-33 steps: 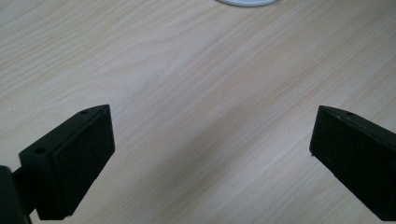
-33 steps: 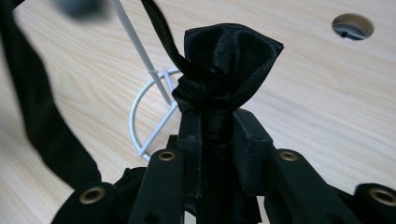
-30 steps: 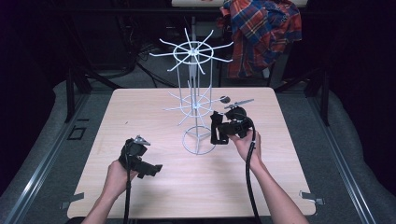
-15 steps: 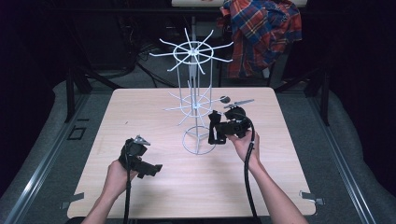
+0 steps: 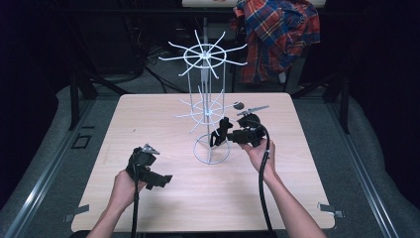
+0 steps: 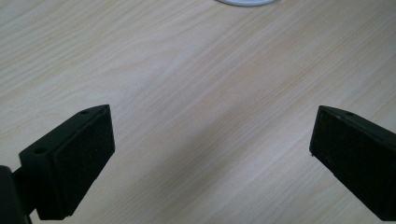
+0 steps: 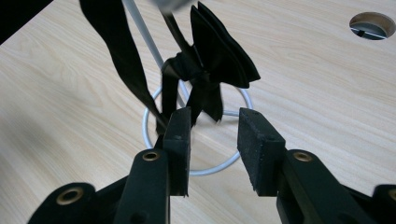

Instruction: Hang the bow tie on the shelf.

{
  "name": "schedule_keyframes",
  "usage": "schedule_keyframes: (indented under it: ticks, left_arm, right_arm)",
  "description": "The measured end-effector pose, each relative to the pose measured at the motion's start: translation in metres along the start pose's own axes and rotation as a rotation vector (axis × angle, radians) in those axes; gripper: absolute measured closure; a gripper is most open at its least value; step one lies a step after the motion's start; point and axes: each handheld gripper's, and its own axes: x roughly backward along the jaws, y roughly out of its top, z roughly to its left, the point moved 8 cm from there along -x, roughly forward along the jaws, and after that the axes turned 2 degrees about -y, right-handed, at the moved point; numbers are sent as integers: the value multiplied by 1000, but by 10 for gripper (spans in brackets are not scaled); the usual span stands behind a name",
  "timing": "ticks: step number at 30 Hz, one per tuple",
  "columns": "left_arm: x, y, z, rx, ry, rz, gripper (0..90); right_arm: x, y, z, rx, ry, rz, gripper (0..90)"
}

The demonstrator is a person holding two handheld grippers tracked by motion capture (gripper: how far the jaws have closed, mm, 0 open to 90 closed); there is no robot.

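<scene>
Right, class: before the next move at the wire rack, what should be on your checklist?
1. Right tool free of the black bow: ok. Its jaws have just been opening; nothing sits between the pads, and the bow hangs just ahead of them.
2. Bow seated on a hook of the white rack: cannot tell; the hook is blurred.
3. Rack upright on the table: ok.
4. Left tool open, away from the rack: ok.

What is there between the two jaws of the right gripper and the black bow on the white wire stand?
Nothing: in the right gripper view, the right gripper, jaws just opening, faces the black bow across a bare gap.
</scene>
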Motion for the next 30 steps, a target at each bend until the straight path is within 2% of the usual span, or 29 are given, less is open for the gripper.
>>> schedule_keyframes:
  ticks: [2,8,16,19,24,25,30]
  left_arm:
    - [0,0,0,1,1,0,0]
    - [0,0,0,1,0,0,1]
    - [1,1,-1,0,-7,-2,1]
    - [1,1,-2,-5,-4,-6,1]
    - [2,2,-2,-6,-6,-10,0]
    - [2,2,-2,-7,-7,-11,0]
    - [2,3,-3,-11,-9,-9,1]
  right_arm:
    - [-1,1,2,-14,23,-18,637]
    - [4,0,0,-12,18,-19,598]
    - [24,-7,-7,-3,16,-23,493]
    - [35,-11,-13,0,4,-30,442]
    - [44,-18,-19,4,-17,-33,373]
    - [49,-20,-22,1,-25,-35,335]
    - [59,-24,-25,7,-36,-39,282]
